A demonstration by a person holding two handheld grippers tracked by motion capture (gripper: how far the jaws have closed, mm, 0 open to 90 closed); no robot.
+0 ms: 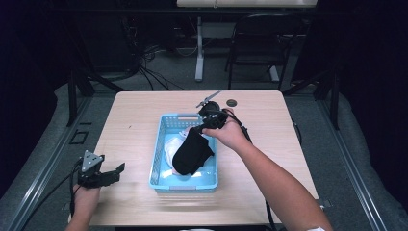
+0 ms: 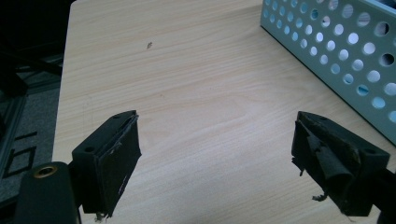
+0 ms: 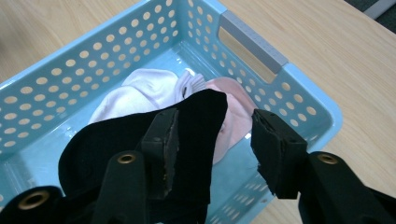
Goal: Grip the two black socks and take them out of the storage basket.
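Observation:
A light blue perforated basket (image 1: 156, 149) stands in the middle of the wooden table. A black sock (image 1: 192, 151) drapes down into it from my right gripper (image 1: 202, 126), which hovers over the basket's far right corner. In the right gripper view the black sock (image 3: 201, 112) lies against one jaw of my right gripper (image 3: 217, 144), with a gap to the other jaw, so the gripper is open. A white sock (image 3: 140, 93) and a pink sock (image 3: 236, 105) lie on the basket floor. My left gripper (image 1: 115, 172) stands open and empty over bare table at the front left.
A small dark round spot (image 1: 232, 102) lies on the table behind the basket. The left gripper (image 2: 215, 163) has the basket's side wall (image 2: 336, 51) off to its right. A black chair (image 1: 260, 43) and cables are on the floor beyond the table.

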